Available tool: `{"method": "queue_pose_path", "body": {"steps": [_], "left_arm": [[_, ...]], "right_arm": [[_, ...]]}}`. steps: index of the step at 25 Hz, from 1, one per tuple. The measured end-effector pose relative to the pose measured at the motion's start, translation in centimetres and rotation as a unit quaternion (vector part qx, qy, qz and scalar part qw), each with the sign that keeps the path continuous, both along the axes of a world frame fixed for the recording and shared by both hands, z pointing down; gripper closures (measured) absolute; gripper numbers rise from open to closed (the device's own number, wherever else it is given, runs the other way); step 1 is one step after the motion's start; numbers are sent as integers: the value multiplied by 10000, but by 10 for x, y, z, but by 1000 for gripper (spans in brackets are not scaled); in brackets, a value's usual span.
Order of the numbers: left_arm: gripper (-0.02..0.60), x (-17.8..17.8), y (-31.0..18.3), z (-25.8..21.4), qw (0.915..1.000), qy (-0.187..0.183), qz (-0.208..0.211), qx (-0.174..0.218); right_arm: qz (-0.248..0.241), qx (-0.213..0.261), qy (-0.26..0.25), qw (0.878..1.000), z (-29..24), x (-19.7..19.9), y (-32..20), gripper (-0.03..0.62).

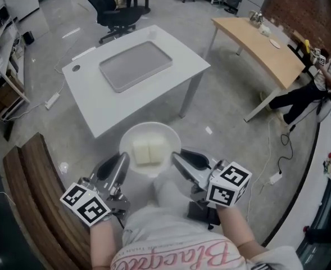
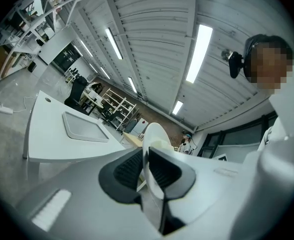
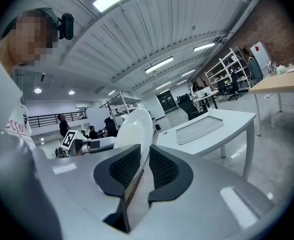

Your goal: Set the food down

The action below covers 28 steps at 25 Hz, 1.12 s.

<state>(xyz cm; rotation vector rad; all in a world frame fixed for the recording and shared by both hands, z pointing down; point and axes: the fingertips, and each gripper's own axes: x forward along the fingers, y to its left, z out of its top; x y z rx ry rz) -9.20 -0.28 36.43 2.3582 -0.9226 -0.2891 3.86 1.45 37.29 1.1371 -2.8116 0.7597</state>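
Bright, even light from ceiling strip lamps (image 2: pixel 198 52); both gripper views bend and darken toward their edges.

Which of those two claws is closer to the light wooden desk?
Right. The right gripper holds the bowl on the side facing the wooden desk; the left gripper holds the opposite rim, farther off.

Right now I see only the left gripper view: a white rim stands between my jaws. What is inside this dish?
Observer: Two pale blocks of food lie side by side in the white bowl.
Operator: Does the other gripper hold it also?
Observer: Yes, the right gripper is shut on the opposite rim.
Operator: Is the bowl already above the table?
Observer: Not yet. In the head view it sits short of the near edge of the white table; the grey tray lies further ahead.
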Motion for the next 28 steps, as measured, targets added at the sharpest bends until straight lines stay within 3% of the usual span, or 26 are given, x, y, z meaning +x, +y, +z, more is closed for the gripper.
{"method": "queue_pose_path", "body": {"steps": [10, 28], "left_arm": [[543, 21, -85, 6, 9998, -3, -176, -91], [538, 26, -219, 13, 9935, 11, -1066, -405]], "right_arm": [[-210, -41, 136, 9997, 2, 21, -96, 536], [-1050, -214, 293, 9938, 5, 25, -247, 534]]}}
